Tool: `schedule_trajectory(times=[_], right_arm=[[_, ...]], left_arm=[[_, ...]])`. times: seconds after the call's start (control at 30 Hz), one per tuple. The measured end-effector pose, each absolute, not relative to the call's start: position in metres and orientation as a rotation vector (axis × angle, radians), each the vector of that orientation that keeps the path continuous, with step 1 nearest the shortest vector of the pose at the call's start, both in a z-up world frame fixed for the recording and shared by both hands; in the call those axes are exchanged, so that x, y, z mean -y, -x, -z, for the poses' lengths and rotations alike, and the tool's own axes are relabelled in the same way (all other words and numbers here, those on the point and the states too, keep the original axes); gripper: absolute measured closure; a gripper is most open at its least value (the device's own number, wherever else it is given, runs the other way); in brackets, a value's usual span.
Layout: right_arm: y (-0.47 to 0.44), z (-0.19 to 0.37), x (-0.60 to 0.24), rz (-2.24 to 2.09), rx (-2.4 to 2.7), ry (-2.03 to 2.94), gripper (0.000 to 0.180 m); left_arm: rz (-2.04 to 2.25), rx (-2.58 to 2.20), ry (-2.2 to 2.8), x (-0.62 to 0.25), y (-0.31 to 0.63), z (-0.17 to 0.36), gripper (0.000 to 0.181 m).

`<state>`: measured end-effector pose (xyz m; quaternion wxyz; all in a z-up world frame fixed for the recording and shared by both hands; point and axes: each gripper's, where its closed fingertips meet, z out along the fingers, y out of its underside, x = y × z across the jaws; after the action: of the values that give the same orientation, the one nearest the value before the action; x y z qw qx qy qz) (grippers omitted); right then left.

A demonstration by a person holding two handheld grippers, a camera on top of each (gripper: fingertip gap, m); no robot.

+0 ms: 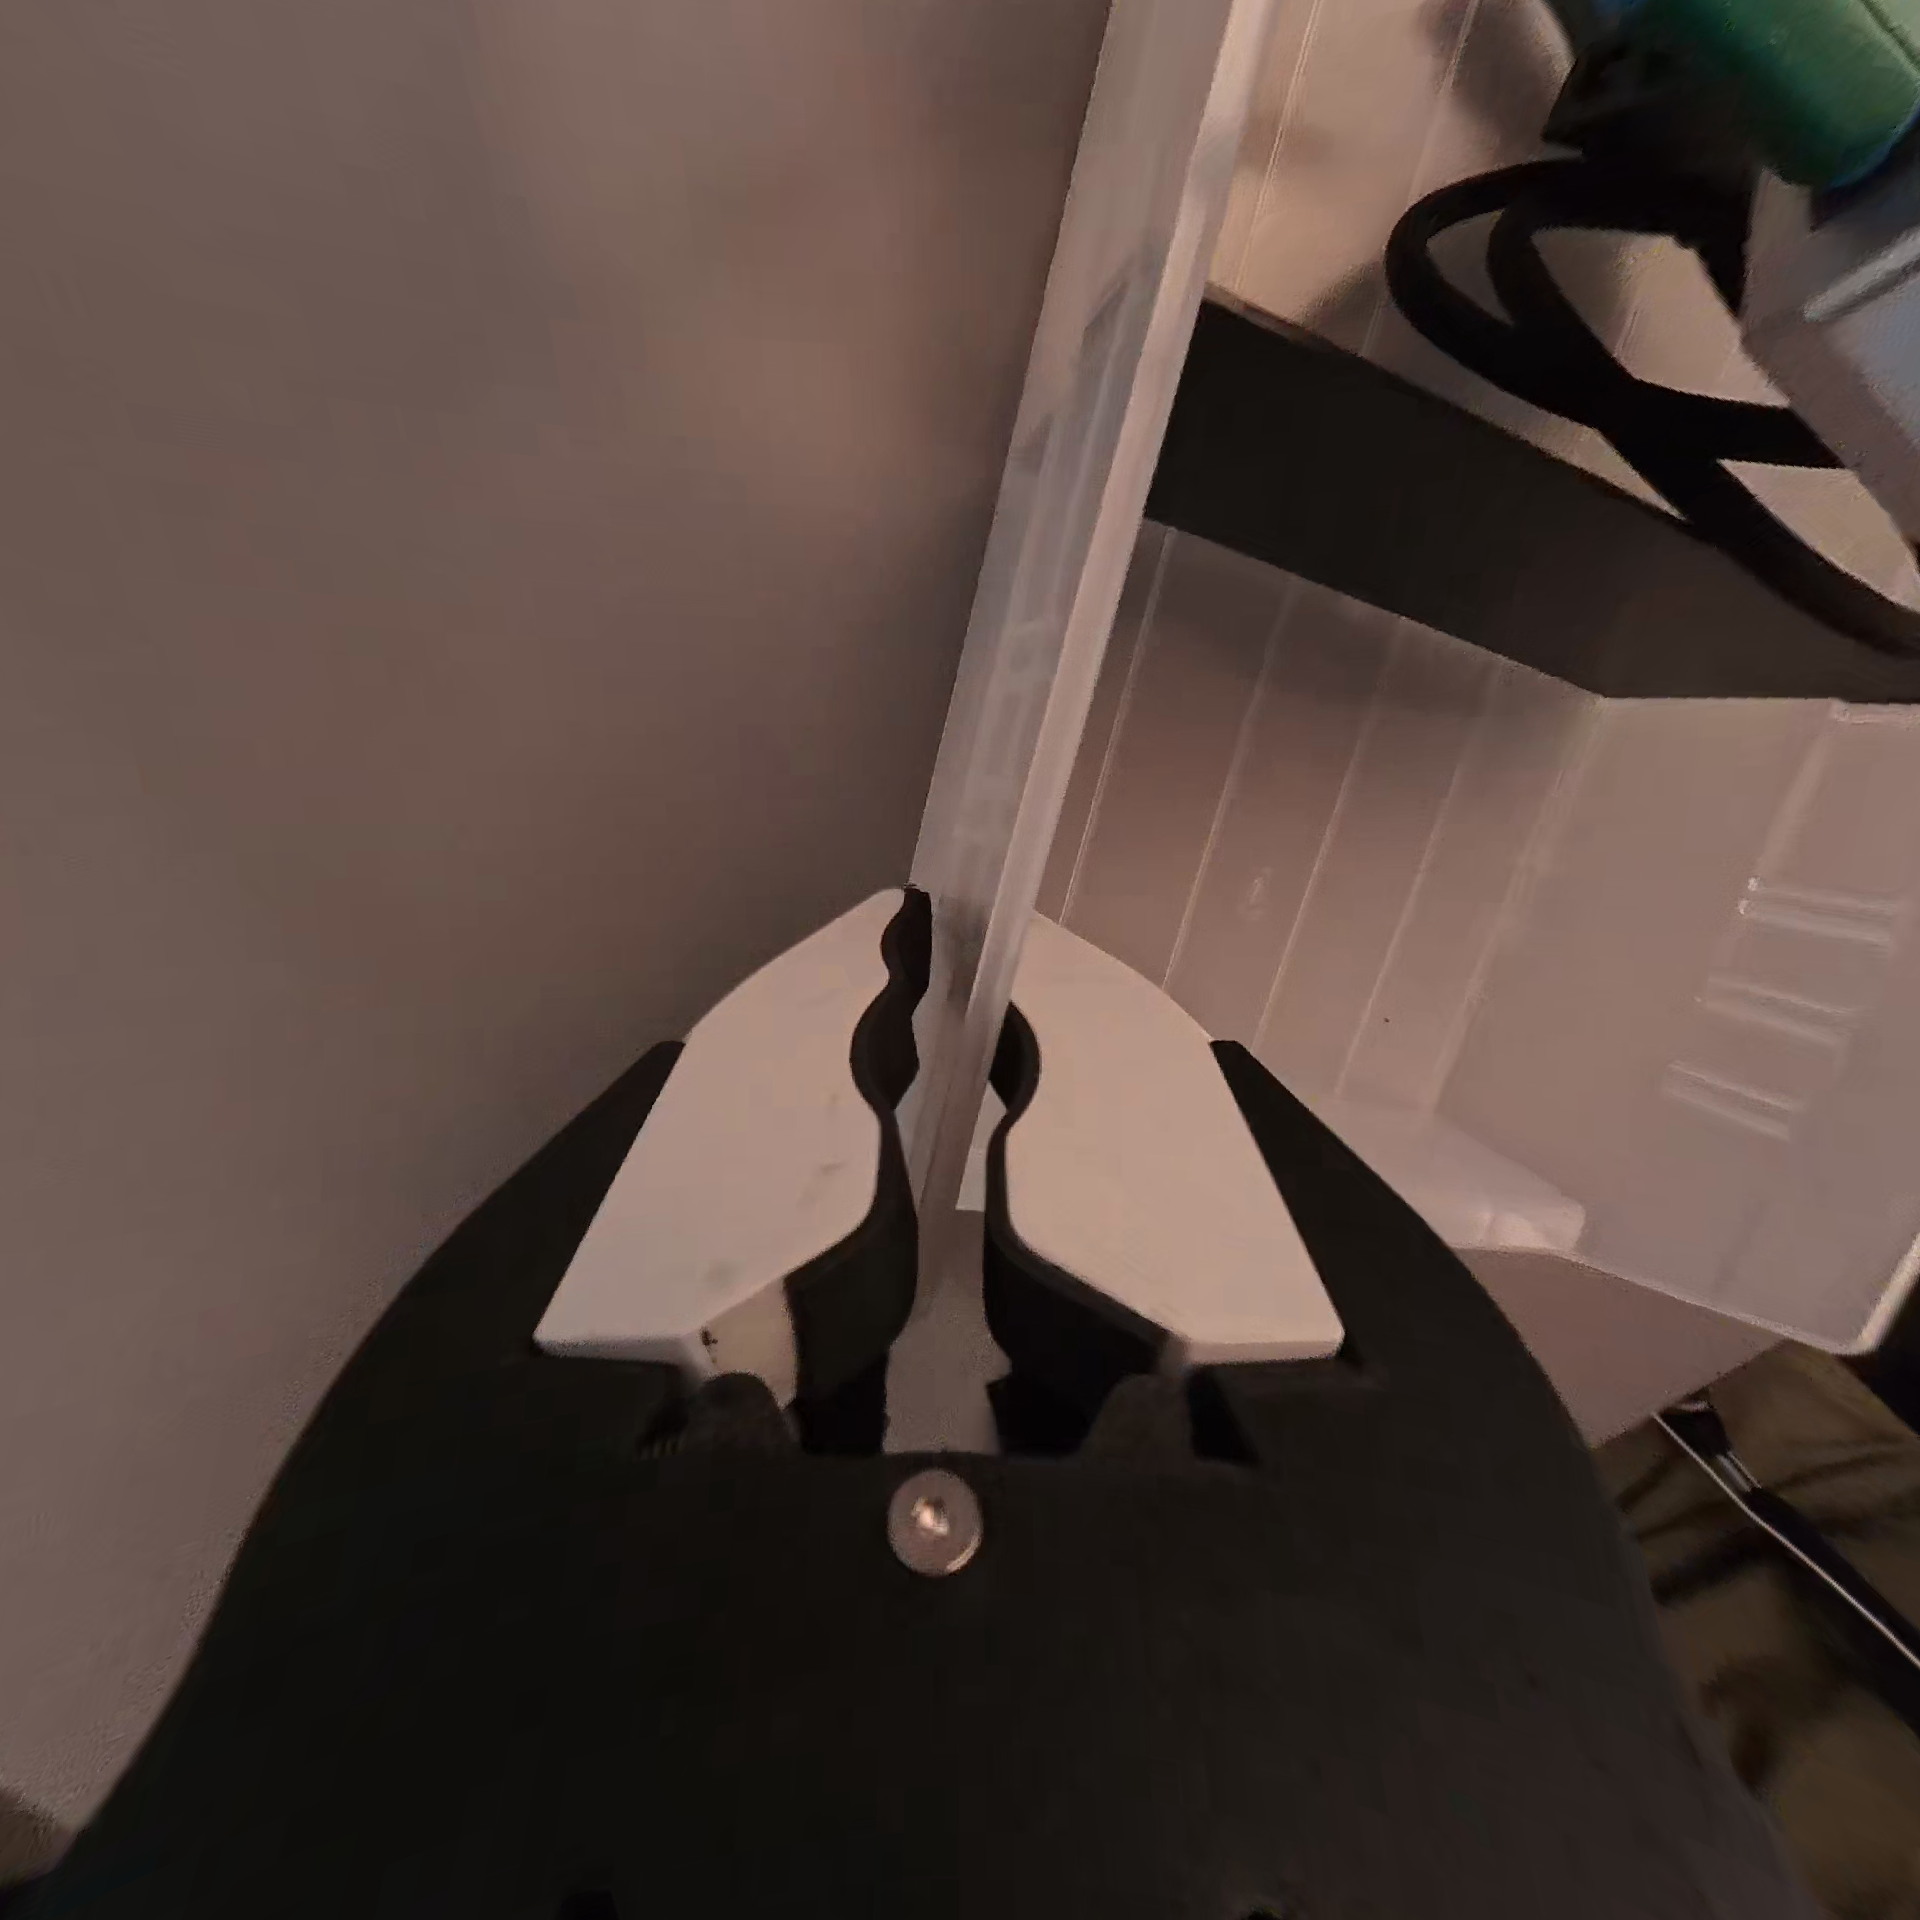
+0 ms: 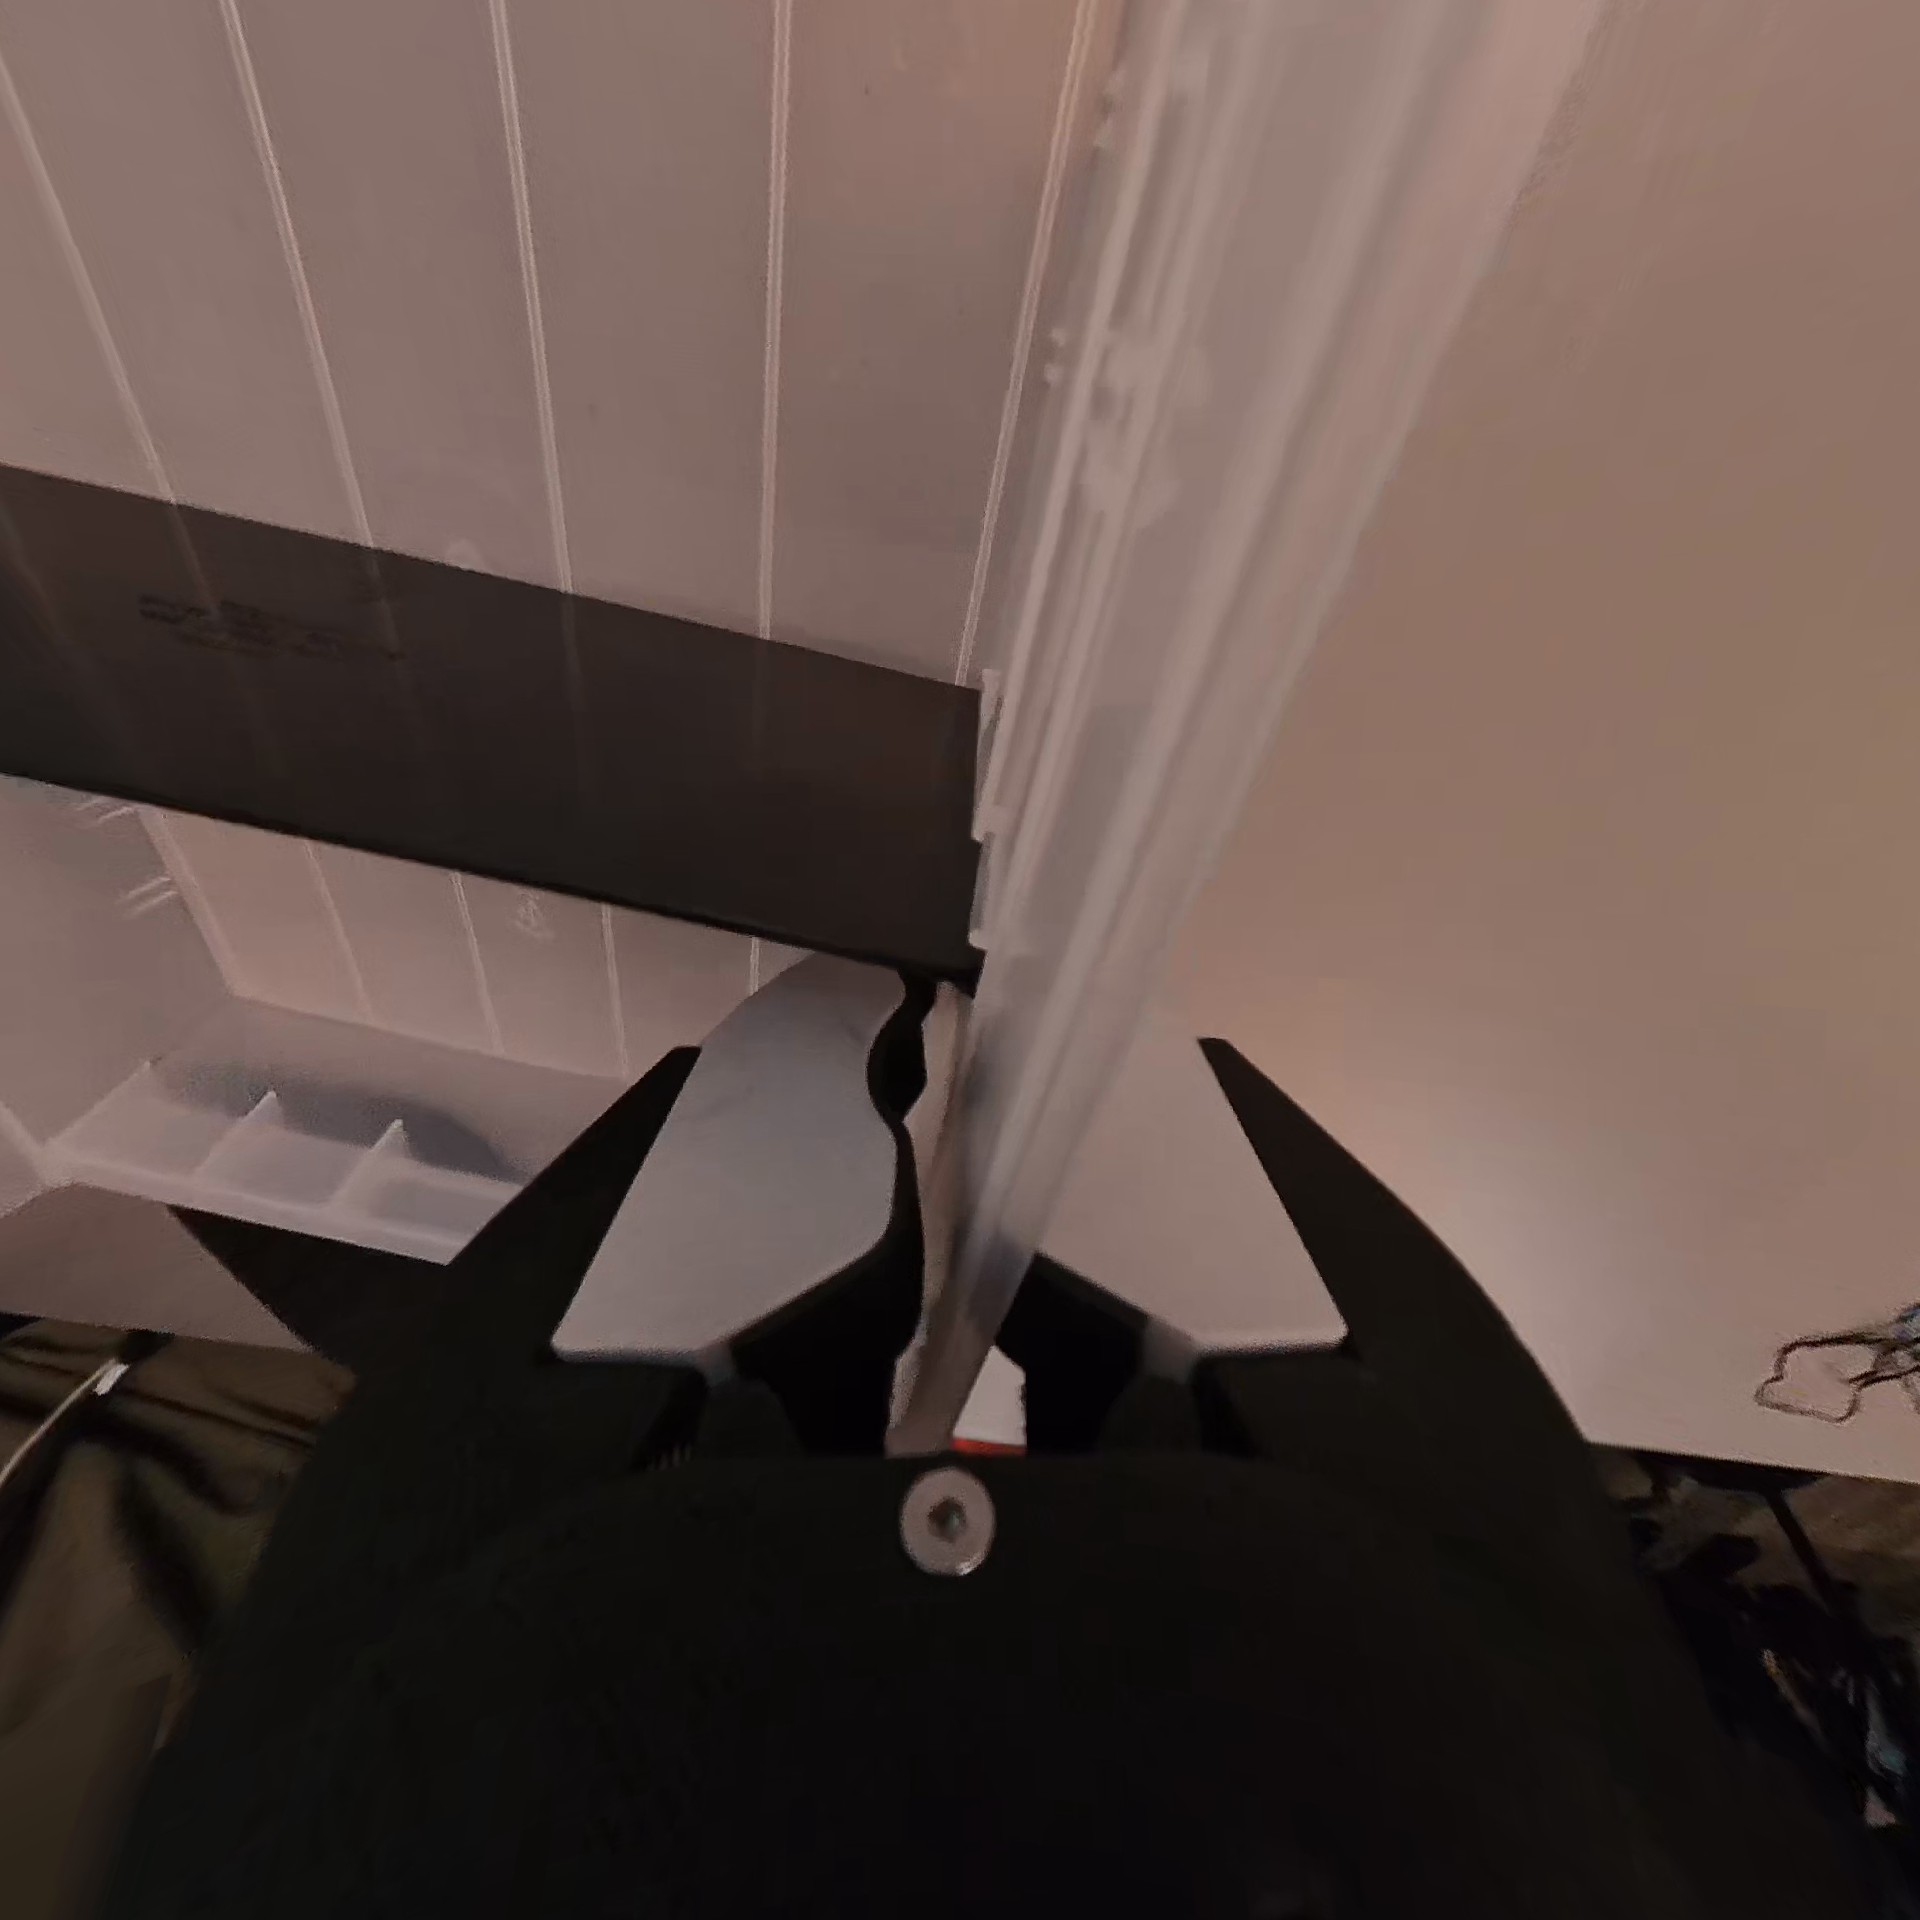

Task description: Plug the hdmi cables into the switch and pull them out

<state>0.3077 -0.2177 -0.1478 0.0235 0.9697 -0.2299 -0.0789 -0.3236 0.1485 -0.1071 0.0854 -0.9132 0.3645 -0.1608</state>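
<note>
A clear plastic storage box stands on a white surface. My left gripper [image 1: 961, 935] is shut on the box's left wall [image 1: 1091, 468]. My right gripper [image 2: 935, 1008] is shut on its right wall [image 2: 1143, 520], and that wall hides the right finger. Inside the box a long flat black unit [image 2: 520, 727] lies across the ribbed floor; it also shows in the left wrist view [image 1: 1351, 468]. Looped black cables [image 1: 1507, 312] lie on it at the far end. No plug ends are visible.
A green object [image 1: 1787, 83] sits above the cables at the top right. A clear ribbed flap with small compartments [image 2: 312, 1153] hangs at the box's near side. The white tabletop [image 2: 1558, 727] extends right, with a small wire tangle [image 2: 1839, 1371]. Dark olive cloth [image 1: 1766, 1558] lies below.
</note>
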Motion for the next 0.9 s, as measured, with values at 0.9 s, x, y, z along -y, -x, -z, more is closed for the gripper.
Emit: schedule_trajectory(times=[0.9], right_arm=[[-0.314, 0.150, 0.201, 0.187, 0.806, -2.922, 0.177]], left_arm=[[0.380, -0.737, 2.805, -0.153, 0.448, 0.108, 0.172]])
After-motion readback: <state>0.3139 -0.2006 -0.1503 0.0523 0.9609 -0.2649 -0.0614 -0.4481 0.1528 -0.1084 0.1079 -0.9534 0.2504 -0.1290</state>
